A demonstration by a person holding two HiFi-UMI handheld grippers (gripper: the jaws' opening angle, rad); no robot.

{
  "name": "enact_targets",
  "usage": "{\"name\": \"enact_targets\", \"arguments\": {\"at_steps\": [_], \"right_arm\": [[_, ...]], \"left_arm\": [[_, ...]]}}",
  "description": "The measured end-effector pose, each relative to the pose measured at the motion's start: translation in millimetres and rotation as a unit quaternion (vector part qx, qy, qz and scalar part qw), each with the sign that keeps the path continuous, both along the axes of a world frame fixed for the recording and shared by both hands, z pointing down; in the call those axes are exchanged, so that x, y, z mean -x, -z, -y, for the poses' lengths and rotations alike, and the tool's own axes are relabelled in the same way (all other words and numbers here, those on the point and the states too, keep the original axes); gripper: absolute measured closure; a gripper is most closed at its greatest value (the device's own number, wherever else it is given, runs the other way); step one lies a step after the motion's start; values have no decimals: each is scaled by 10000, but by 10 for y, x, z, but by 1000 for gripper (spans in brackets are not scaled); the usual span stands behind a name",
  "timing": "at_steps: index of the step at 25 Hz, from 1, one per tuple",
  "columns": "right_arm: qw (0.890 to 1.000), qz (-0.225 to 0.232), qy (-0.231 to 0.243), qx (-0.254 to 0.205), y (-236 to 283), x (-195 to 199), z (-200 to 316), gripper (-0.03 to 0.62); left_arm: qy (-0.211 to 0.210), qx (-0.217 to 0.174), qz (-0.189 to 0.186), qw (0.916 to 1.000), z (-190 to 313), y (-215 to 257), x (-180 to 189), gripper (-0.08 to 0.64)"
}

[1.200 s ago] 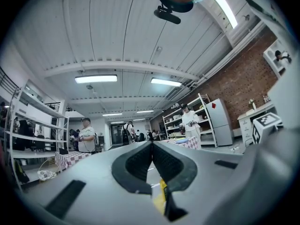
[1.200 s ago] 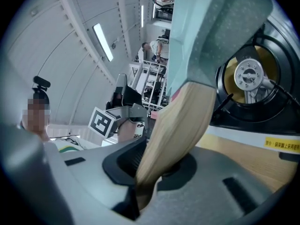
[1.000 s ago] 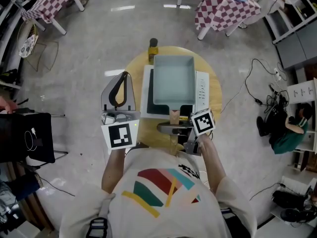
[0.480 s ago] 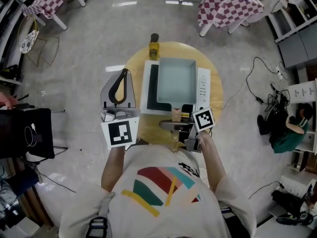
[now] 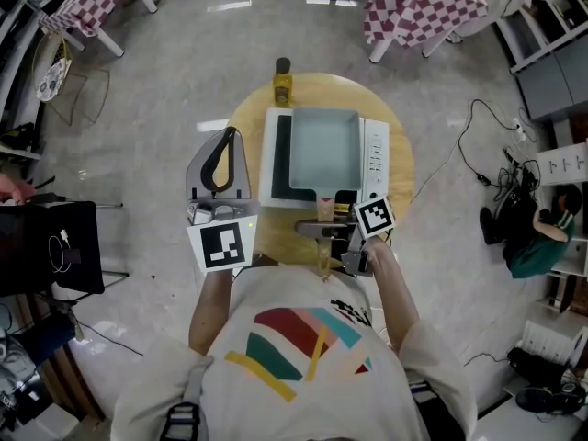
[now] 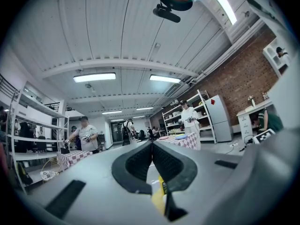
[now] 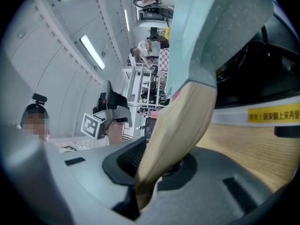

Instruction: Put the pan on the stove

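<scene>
A pale teal square pan (image 5: 323, 150) sits over the black top of a white stove (image 5: 375, 159) on a round wooden table (image 5: 399, 182). Its wooden handle (image 5: 324, 210) points toward me. My right gripper (image 5: 326, 231) is shut on that handle, and in the right gripper view the handle (image 7: 180, 121) runs up from between the jaws to the pan (image 7: 201, 36). My left gripper (image 5: 220, 165) hangs off the table's left side, shut and empty. In the left gripper view its pads (image 6: 140, 161) meet, and the left gripper (image 6: 152, 149) points out into the room.
A yellow oil bottle (image 5: 282, 85) stands at the table's far edge behind the stove. The stove's control strip (image 5: 374, 154) runs along its right side. Checkered tables (image 5: 418, 7) and cables (image 5: 478, 154) are on the floor around. People stand far off in the room.
The pan has shifted slightly to the right over the stove, so a strip of black glass shows on its left. The left gripper has stayed in place.
</scene>
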State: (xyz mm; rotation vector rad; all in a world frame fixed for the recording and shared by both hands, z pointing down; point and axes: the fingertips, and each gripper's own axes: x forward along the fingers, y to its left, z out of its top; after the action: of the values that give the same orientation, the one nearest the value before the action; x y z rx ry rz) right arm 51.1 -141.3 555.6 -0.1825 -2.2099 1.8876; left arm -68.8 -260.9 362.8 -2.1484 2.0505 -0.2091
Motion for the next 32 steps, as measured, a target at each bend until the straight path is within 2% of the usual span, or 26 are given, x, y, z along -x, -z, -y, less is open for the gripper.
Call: {"name": "enact_targets", "arguments": {"at_steps": [9, 18, 24, 31, 32], "right_arm": [[9997, 187, 10, 162, -30, -5, -37, 545], [9998, 106, 160, 78, -193, -17, -77, 557], [9997, 98, 85, 199, -247, -27, -73, 565], [9997, 235, 4, 85, -212, -19, -60, 552], [9995, 287, 3, 103, -194, -15, -56, 533]], "left_arm": [[22, -62, -35, 10000, -43, 52, -5, 554], [66, -58, -18, 10000, -92, 54, 14, 554], [53, -49, 0, 10000, -97, 48, 8, 554], [-8, -56, -32, 10000, -95, 44, -40, 554], [-10, -59, -33, 10000, -91, 46, -44, 554]]}}
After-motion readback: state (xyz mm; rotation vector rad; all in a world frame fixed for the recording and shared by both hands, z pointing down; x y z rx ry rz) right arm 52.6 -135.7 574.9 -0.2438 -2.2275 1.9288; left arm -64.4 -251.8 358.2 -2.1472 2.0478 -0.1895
